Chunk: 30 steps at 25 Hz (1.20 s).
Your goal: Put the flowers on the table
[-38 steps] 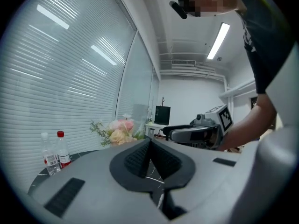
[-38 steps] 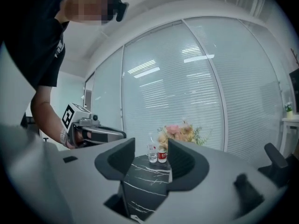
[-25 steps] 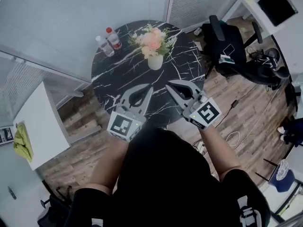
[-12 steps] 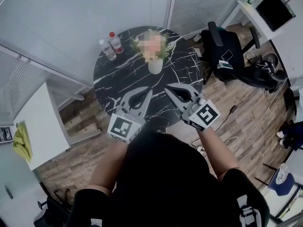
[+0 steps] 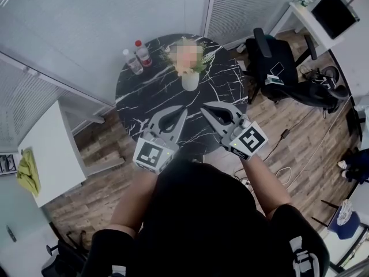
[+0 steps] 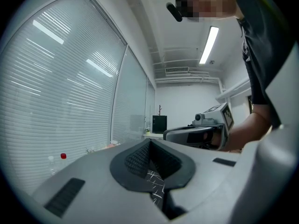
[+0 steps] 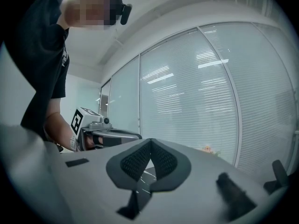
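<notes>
A bunch of pale pink and green flowers in a white vase (image 5: 189,79) stands on the far half of a round black marble table (image 5: 151,97). The flowers also show small in the left gripper view (image 6: 110,145) and the right gripper view (image 7: 208,149). My left gripper (image 5: 183,109) and right gripper (image 5: 203,108) hover side by side over the table's near edge, pointing toward the vase and well short of it. Both are shut with nothing between the pads. Each gripper view shows the other gripper beside it: the right one (image 6: 196,133) and the left one (image 7: 110,135).
Two plastic bottles (image 5: 137,56) stand at the table's far left, next to a glass wall with blinds. A black office chair (image 5: 277,56) is to the right. A white desk (image 5: 49,149) with a yellow cloth (image 5: 27,175) is at left. Cables (image 5: 282,166) lie on the wood floor.
</notes>
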### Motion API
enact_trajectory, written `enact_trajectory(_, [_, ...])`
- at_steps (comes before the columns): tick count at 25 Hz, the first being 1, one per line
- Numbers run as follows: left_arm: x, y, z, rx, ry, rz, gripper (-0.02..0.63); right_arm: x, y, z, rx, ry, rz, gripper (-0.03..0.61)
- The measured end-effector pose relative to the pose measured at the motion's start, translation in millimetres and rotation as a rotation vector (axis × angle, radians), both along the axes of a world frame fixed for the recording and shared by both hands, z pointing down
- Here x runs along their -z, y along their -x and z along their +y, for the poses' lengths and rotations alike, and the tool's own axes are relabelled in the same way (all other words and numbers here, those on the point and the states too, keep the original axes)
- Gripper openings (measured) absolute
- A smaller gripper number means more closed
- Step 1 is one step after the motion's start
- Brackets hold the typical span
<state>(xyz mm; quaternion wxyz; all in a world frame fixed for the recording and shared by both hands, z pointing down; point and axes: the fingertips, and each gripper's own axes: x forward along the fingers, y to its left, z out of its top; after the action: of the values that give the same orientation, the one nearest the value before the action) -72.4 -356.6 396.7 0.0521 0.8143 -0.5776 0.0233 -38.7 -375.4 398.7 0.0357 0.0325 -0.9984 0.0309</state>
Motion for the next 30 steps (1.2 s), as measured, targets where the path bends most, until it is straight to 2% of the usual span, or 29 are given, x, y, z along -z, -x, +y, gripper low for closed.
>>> enact_trajectory(23, [10.1, -17.5, 4.4, -0.003, -0.018, -0.003, 0.012, 13.1, -11.6, 4.7, -0.031, -0.012, -0.041, 0.018])
enact_trajectory(30, [10.1, -20.8, 3.5, -0.008, -0.021, -0.007, 0.012, 4.7, -15.8, 5.4, -0.027, -0.013, -0.018, 0.018])
